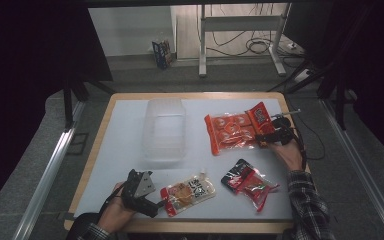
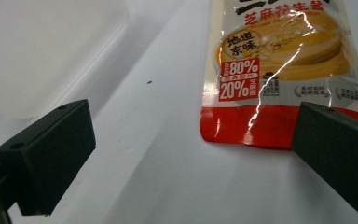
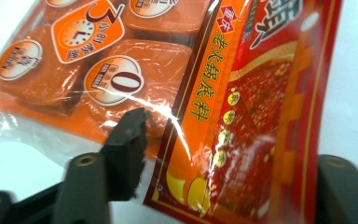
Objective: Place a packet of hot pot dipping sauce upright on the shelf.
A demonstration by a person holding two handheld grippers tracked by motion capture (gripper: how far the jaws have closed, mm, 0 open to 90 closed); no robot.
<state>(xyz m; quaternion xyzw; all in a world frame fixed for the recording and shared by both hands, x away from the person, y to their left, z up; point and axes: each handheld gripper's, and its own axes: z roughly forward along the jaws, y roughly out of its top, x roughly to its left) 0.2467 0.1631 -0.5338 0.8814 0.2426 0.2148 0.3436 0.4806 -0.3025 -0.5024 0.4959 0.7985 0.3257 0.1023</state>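
**Item 1, right gripper (image 3: 235, 154).** The jaws stand half closed with the lower end of the red soup-base packet (image 3: 261, 102) between them. One jaw sits just beside the packet's orange-bordered edge, the other at its opposite edge. We see a sliver of gap at the first jaw, so we judge that the pads are not yet pressing, though the close view leaves this uncertain.

**Item 2, orange packet of cubes (image 3: 121, 60).** It lies just beyond the first jaw and partly under the red packet. That jaw's tip overlaps its clear border. To do this step well, we keep that jaw inside the red packet's edge so only one packet is caught. We close squarely across the flat end and lift only once both pads bear on it.

**Item 3, left gripper (image 2: 196, 135).** The jaws are wide apart and hold nothing. They rest low over the table (image 1: 115, 150).

**Item 4, yellow sauce packet (image 2: 279, 60).** Its red bottom hem lies just ahead of one left jaw, apart from the other.

**Item 5, clear container (image 2: 42, 46).** It stands beyond the left jaws, lid on as far as we can tell, and well apart from the right jaws.

**Item 6, red-and-black packet (image 1: 250, 182).** It lies between the two grippers, untouched.
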